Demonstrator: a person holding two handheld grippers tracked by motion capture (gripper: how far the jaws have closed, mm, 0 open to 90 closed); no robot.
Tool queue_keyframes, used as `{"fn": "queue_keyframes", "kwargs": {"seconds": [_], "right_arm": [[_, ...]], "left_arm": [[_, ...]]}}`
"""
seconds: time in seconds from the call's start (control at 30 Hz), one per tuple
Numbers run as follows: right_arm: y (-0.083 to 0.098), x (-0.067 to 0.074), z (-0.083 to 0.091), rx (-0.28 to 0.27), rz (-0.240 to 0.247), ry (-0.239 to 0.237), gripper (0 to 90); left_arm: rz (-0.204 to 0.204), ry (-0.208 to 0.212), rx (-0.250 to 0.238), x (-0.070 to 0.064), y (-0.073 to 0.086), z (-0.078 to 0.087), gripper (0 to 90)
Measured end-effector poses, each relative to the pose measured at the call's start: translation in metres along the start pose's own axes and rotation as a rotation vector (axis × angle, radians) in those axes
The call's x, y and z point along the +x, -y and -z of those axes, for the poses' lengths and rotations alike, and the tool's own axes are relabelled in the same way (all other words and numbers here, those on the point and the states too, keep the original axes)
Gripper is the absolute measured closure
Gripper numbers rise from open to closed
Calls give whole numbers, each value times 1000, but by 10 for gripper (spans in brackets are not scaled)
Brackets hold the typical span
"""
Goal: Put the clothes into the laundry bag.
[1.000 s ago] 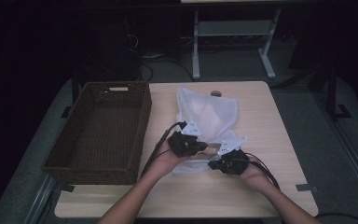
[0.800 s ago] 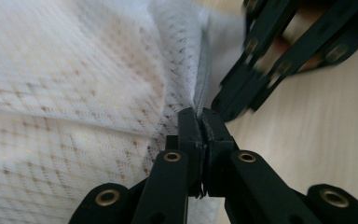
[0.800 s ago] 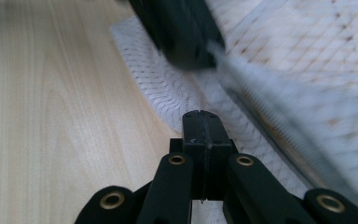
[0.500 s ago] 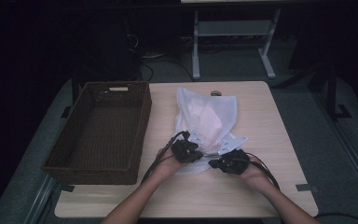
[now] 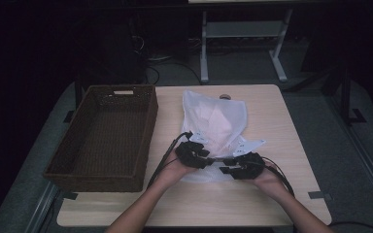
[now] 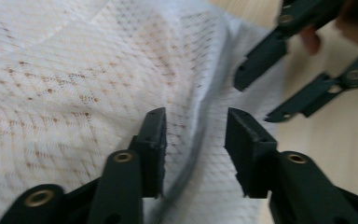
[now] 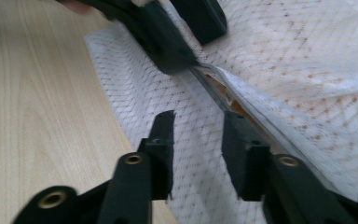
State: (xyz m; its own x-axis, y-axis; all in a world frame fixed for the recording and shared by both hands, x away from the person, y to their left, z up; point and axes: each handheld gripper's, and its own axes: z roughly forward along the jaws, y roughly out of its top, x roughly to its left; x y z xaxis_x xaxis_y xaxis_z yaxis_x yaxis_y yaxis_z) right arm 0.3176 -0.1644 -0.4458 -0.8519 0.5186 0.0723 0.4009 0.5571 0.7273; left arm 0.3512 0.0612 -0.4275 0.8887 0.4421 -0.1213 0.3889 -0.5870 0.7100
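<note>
mesh bag (image 5: 216, 124): white, see-through, zip edge gaping | both hand-held grippers: jaws just opened, gripping nothing

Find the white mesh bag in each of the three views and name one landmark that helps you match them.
High view: the white mesh bag lies mid-table, right of the wicker basket.
Left gripper view: it covers the left and centre.
Right gripper view: it covers the right and centre.
Shared landmark: the bag's grey zip seam.
</note>
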Motion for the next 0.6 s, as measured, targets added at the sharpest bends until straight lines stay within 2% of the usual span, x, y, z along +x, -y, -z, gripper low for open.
{"fn": "queue_keyframes", "kwargs": {"seconds": [0.1,0.27,0.6], "right_arm": [[1,-1,4,1,-13,-3,532],[3,-3,8,10,-21,-1,448],[8,-8,25,-9,-42,15,304]], "left_arm": [[10,3,-19,-4,2,11,495],[27,-27,-41,-6,9,28,395],[30,-77,-45,-11,25,48,246]]}}
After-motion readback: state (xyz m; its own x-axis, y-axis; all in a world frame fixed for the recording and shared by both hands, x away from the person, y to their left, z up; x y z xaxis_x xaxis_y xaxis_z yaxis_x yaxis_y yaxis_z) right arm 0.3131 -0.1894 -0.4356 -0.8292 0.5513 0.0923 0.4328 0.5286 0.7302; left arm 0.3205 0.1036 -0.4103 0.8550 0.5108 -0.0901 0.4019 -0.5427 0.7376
